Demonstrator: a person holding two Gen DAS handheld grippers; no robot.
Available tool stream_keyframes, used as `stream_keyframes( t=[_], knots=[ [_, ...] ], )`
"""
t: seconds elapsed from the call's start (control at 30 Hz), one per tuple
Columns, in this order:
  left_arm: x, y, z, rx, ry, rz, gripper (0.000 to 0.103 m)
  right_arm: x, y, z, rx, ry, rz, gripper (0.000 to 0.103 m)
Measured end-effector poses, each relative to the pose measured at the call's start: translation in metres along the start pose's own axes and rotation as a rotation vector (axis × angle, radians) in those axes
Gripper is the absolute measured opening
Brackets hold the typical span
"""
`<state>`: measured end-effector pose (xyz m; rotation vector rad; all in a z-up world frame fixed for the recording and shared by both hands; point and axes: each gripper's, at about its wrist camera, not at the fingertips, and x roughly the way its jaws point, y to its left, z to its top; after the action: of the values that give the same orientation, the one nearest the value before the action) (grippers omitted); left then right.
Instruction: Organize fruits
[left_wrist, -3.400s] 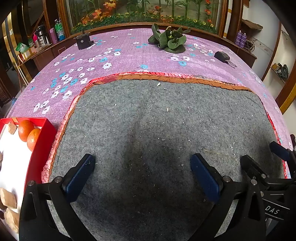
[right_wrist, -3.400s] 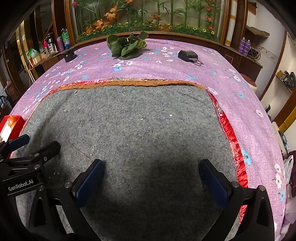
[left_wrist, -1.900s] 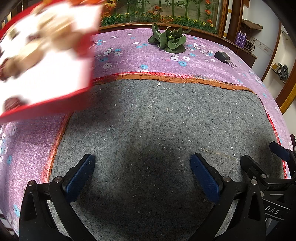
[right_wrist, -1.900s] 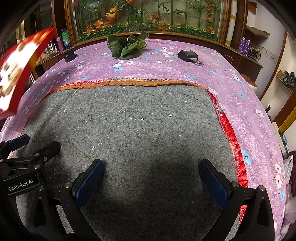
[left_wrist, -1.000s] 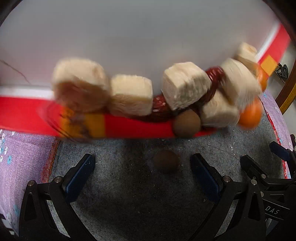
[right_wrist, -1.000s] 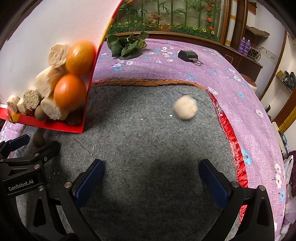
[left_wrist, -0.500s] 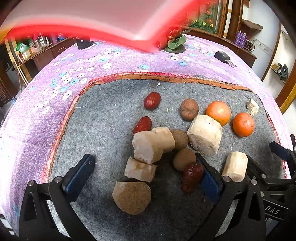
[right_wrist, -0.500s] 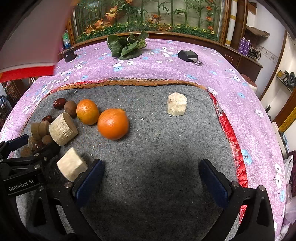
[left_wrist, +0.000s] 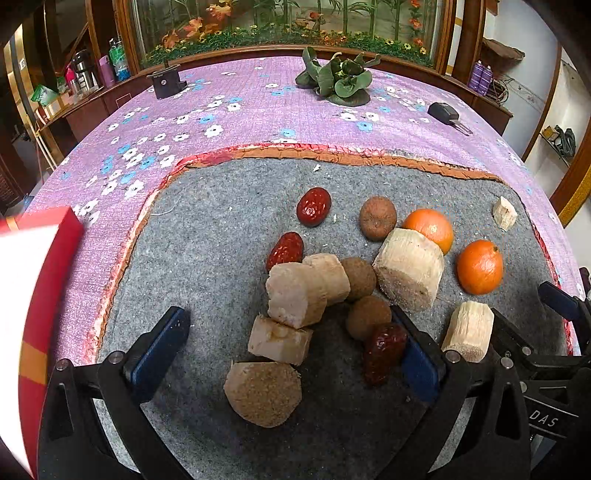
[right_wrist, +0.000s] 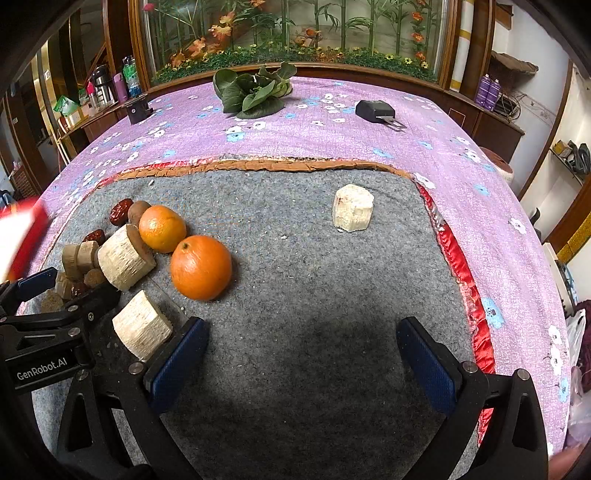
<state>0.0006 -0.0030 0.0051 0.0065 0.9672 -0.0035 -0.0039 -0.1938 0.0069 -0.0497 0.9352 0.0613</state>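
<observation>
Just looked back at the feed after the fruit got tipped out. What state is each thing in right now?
left gripper: open, holding nothing.
right gripper: open, holding nothing.
oranges: two, loose on the grey mat, side by side.
red dates: three, scattered on the mat.
brown round fruits: three, loose.
pale cut chunks: most piled together, one lying apart.
red tray: blurred at the left edge; contents can't be seen.

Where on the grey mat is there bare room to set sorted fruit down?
Bare mat lies between the nearer orange, the lone pale chunk and the right tongs. Another free strip runs from the mat's left edge to the red dates. The heap before the left tongs is crowded.
</observation>
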Motion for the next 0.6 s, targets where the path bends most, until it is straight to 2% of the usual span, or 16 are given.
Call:
stream_keyframes(
  t=[0.6],
  knots=[
    [-0.001, -0.0013, -0.0001, 0.0, -0.001, 0.0, 0.103, 0.0, 0.0006, -0.0003, -0.002, 0.001, -0.002, 0.103]
  ],
)
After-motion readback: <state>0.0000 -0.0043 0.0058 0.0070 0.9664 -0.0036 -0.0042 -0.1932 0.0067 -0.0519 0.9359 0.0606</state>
